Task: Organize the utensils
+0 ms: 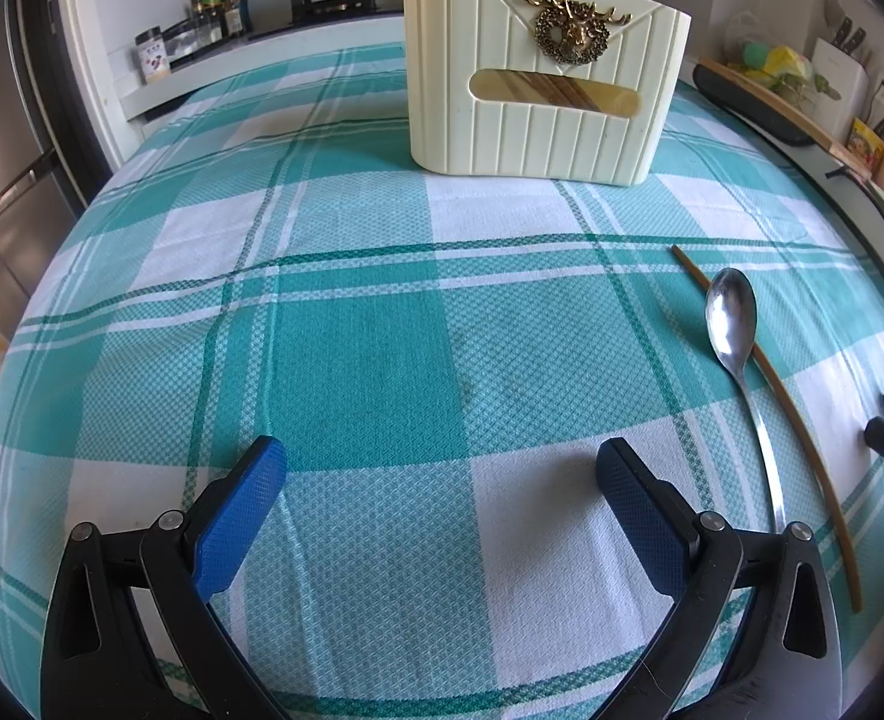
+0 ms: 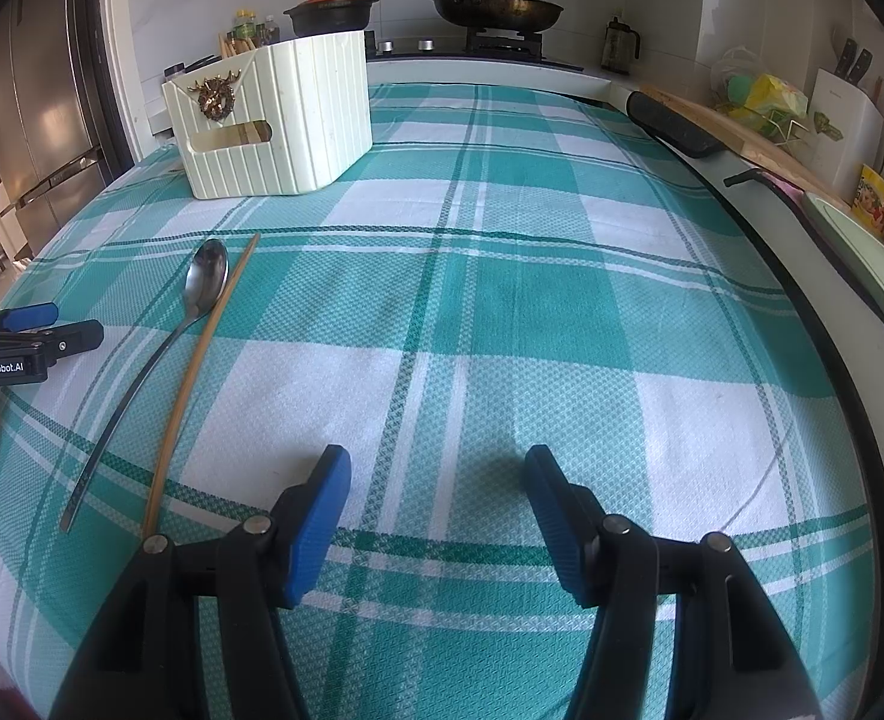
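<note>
A metal spoon (image 1: 733, 324) and one wooden chopstick (image 1: 784, 396) lie side by side on the checked cloth, to the right of my left gripper (image 1: 442, 462), which is open and empty. In the right wrist view the spoon (image 2: 202, 288) and chopstick (image 2: 202, 360) lie to the left of my right gripper (image 2: 436, 468), also open and empty. A cream utensil holder (image 1: 538, 84) with a brass deer emblem stands at the far side and holds chopsticks; it also shows in the right wrist view (image 2: 268, 120).
The teal and white checked tablecloth (image 2: 502, 300) covers the table. A stove with a black pot (image 2: 331, 12) and a frying pan (image 2: 496, 9) stands behind. A cutting board (image 2: 742, 132) and clutter line the right counter. A fridge (image 2: 40, 90) stands at the left.
</note>
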A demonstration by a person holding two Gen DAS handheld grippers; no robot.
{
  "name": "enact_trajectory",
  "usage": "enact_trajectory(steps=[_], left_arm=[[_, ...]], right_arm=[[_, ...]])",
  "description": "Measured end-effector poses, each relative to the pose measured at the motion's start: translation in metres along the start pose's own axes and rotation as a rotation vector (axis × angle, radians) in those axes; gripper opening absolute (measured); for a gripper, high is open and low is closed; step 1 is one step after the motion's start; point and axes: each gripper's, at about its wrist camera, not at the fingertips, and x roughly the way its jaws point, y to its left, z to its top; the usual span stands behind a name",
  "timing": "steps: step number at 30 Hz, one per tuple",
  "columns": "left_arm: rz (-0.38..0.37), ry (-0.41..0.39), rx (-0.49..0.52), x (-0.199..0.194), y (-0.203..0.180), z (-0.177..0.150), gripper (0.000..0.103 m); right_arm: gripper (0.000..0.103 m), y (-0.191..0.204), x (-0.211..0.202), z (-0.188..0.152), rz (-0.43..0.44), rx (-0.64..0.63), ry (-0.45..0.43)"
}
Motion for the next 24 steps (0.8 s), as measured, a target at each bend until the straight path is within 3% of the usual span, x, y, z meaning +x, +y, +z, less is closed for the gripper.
enact_trajectory(steps=[7,10,13,15,17,18,20,24], left_arm=[[0.0,-0.001,0.001,0.0,0.0,0.0,0.103],[0.0,-0.001,0.0,0.0,0.0,0.0,0.103],[0.0,-0.001,0.0,0.0,0.0,0.0,0.103],[-0.006,-0.002,-0.002,0.0,0.001,0.0,0.102],[-0.023,-0.006,-0.008,-0.002,0.003,-0.001,0.102],[-0.031,-0.006,-0.011,-0.003,0.004,-0.001,0.102],[-0.024,0.013,-0.019,-0.008,0.005,-0.002,0.102],[-0.091,-0.014,-0.005,-0.033,-0.014,-0.001,0.102]], right_arm=[[0.061,0.004,-0.004,0.004,-0.005,0.02,0.017],[0.061,0.022,-0.019,0.016,0.14,0.025,-0.017],[0.061,0.06,-0.016,0.028,0.226,-0.091,0.006],[0.054,0.084,-0.001,0.032,0.222,-0.171,0.051],[0.032,0.093,0.014,0.034,0.209,-0.203,0.089],[0.026,0.094,0.022,0.035,0.205,-0.205,0.103],[0.006,0.09,0.024,0.036,0.158,-0.208,0.079],[0.006,0.055,0.021,0.03,0.095,-0.097,0.061]])
